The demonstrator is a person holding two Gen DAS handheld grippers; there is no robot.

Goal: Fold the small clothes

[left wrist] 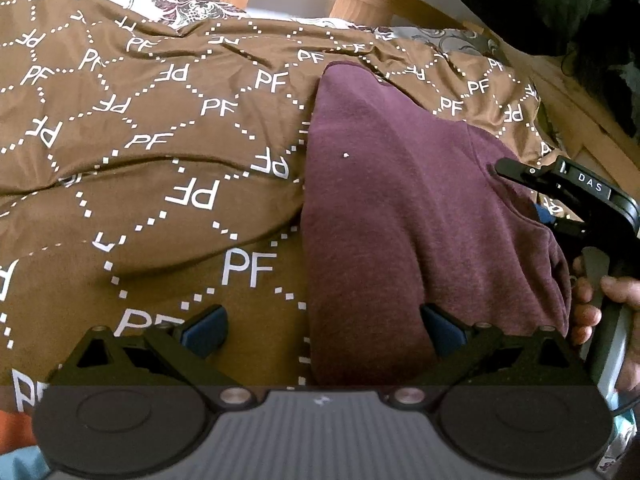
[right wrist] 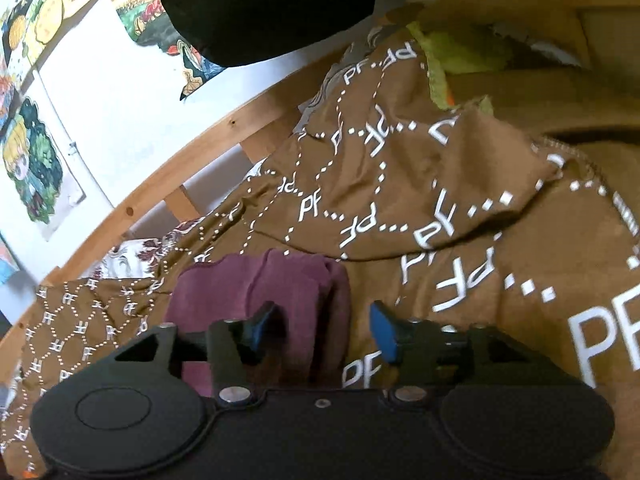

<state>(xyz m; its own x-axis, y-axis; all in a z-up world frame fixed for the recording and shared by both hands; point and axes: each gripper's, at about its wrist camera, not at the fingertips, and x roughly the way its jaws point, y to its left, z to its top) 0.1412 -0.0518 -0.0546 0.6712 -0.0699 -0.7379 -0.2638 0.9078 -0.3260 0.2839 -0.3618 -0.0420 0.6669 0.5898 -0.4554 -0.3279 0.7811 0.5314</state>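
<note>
Left gripper [left wrist: 324, 332]: jaws wide apart, holding nothing. Its right pad [left wrist: 442, 330] sits over the near end of the maroon garment [left wrist: 400, 208]; its left pad hangs over bare bedspread [left wrist: 160, 160]. Contact with the cloth not clear from this angle.

Right gripper [right wrist: 324, 330]: jaws also apart, nothing clamped. In its own view the left finger sits over the bunched maroon edge [right wrist: 296, 292] and the right finger over brown fabric. In the left wrist view the same tool [left wrist: 576, 200] comes in at 3 o'clock, tip over the garment's right side, with the person's hand [left wrist: 596, 304] on the handle at 4 o'clock.

The garment lies on the bedspread, a long strip from 6 towards 12 o'clock in the left view, apparently already folded lengthwise, with a layered step towards 2 o'clock. Wooden bed frame [left wrist: 360, 4] runs along 12 o'clock; dark cloth [left wrist: 532, 0] at 1 o'clock.

Risks, as a judgement: each gripper straddles the garment edge, so closing now could pinch bedspread together with the shirt and drag it up. Grabbing only the top layer would undo the existing fold. The soft, rumpled bedding gives poor backing, so the fold may land crooked.
</note>
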